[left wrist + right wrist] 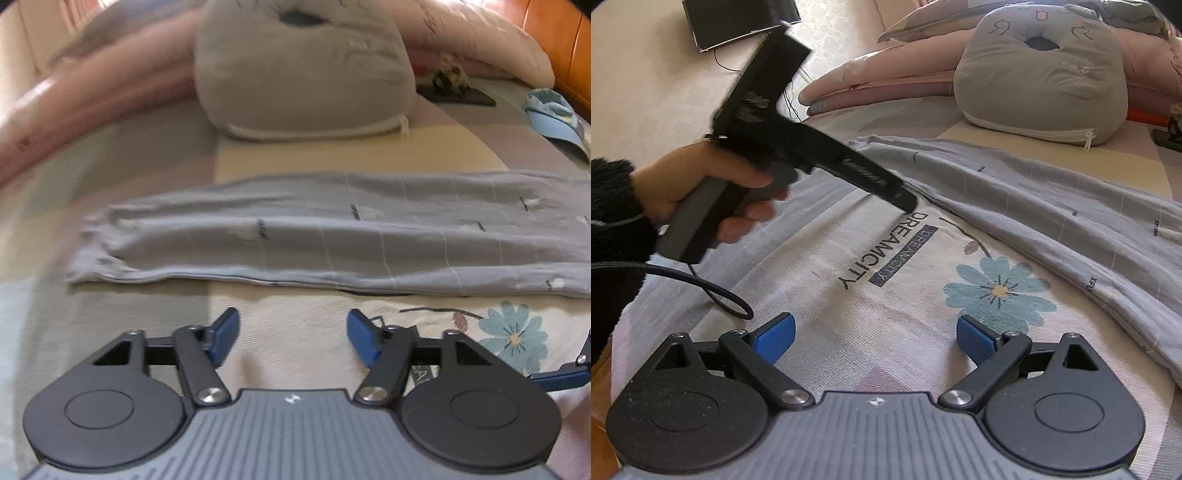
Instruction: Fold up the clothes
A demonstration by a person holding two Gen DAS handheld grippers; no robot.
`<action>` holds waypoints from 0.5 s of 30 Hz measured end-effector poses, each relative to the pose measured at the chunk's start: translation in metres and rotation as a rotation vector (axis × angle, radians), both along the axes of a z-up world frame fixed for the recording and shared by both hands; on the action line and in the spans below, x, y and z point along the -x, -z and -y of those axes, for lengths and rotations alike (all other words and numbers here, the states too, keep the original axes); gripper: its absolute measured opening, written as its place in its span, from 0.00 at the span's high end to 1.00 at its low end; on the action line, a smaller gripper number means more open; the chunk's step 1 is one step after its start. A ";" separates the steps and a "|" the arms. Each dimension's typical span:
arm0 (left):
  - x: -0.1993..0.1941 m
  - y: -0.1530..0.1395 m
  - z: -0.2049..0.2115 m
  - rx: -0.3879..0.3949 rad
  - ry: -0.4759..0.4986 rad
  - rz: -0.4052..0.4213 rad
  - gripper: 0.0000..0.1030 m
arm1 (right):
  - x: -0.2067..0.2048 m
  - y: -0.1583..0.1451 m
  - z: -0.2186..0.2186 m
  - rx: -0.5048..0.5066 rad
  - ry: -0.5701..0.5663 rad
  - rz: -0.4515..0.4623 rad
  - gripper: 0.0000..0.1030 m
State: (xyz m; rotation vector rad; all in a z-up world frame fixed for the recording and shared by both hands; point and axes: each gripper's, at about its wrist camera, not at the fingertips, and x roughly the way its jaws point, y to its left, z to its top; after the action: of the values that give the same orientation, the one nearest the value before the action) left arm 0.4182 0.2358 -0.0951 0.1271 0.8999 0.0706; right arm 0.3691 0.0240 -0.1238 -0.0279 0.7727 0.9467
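Both sets of jaws stand open with nothing between them. The left gripper (293, 334) hangs over bare sheet (295, 354) at the lower centre of its frame, its blue ribbed pads (225, 336) apart; the right gripper (875, 341) does the same at the bottom of its own frame. In the right view the left gripper's tip sits at centre frame, just beside the garment's near edge, gripped by a hand (713, 192) in a fuzzy black sleeve (613, 206) at the left.

The garment (332, 236) is a long, flat, grey strip with thin white grid lines, already folded lengthwise, lying across the middle of the left frame and running along the right side of the right frame.

Risks, as I judge them: the cloth looks thin and limp, so a pinch at the edge may catch only the top layer and pull the fold open. The pads may also nip the printed sheet beneath. The trailing cable (720, 291) at lower left could drag across the cloth.

A soft grey cushion (303, 74) with a white zip seam sits beyond, upper centre.
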 end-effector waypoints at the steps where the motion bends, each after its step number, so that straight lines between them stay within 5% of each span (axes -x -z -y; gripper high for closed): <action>1: 0.006 -0.001 0.004 -0.020 0.000 0.020 0.20 | 0.000 0.000 -0.001 0.004 -0.002 0.004 0.05; 4: 0.020 -0.005 0.015 -0.066 0.025 0.095 0.19 | 0.002 0.003 -0.003 0.014 -0.011 0.018 0.03; 10: 0.020 0.001 0.024 -0.041 0.130 0.175 0.15 | 0.008 0.006 -0.007 0.039 -0.029 0.068 0.00; 15: 0.011 0.018 0.018 0.043 0.205 0.119 0.15 | 0.010 0.006 -0.010 0.055 -0.027 0.081 0.00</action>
State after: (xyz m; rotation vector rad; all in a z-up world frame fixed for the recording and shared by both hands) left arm 0.4076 0.2180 -0.1133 0.1731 0.7648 -0.1307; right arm 0.3588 0.0338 -0.1301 -0.1243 0.7246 0.9442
